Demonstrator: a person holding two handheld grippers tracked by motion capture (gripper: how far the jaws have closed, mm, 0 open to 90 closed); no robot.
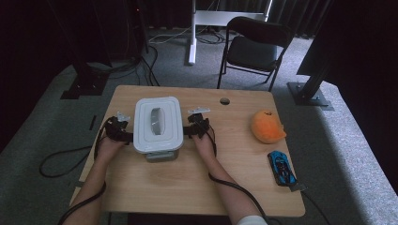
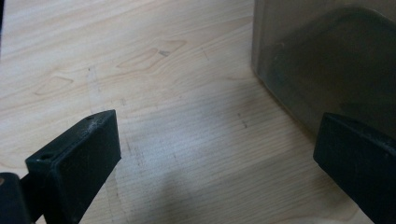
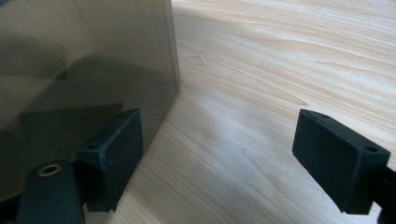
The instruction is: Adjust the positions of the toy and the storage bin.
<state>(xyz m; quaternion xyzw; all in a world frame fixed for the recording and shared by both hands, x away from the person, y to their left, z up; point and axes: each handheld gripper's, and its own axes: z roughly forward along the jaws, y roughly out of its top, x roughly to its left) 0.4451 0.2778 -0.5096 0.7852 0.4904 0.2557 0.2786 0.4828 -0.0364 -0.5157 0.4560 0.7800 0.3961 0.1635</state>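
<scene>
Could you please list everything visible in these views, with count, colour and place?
Container: one, smoky clear body, white lid, left-centre of table.
Plush toy: one, orange, right side.
Toy car: one, blue, near right edge.
Table: one, light wood.
Chair: one, black, behind table.
Left gripper: one, black, jaws open beside container's left side.
Right gripper: one, black, jaws open beside its right side.

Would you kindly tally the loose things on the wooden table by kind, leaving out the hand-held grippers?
Containers: 1, the smoky translucent box with white lid.
Soft toys: 1, the orange plush toy.
Toy vehicles: 1, the blue toy car.
Total: 3
</scene>
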